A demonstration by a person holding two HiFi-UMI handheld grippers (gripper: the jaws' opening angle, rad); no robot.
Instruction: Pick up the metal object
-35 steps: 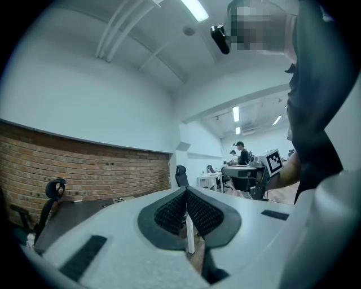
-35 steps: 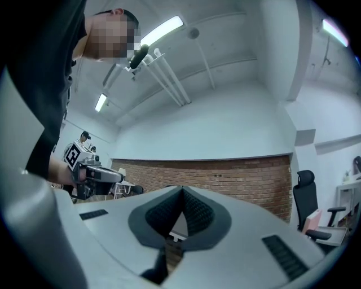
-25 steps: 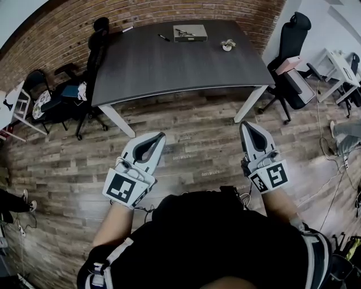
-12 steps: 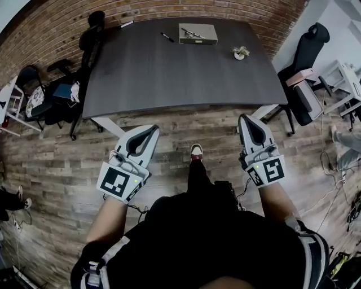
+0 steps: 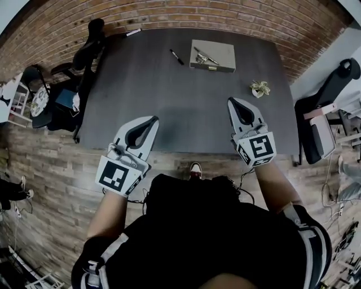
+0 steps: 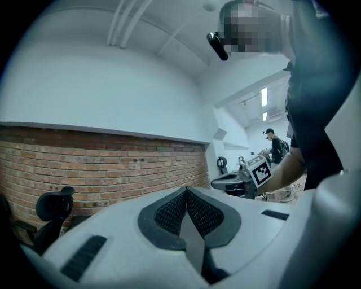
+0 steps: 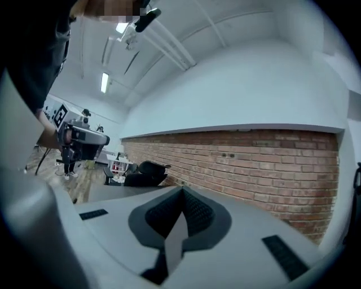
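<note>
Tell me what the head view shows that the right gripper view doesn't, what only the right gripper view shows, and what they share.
Only the head view shows the tabletop items: the metal object lying on a flat grey box, a black marker and a small plant-like ornament, all beyond both grippers.
Only the right gripper view shows the ceiling lights and the white upper wall.
Both show the brick wall, the dark table, the left gripper and the right gripper, its fingers shut on nothing.
</note>
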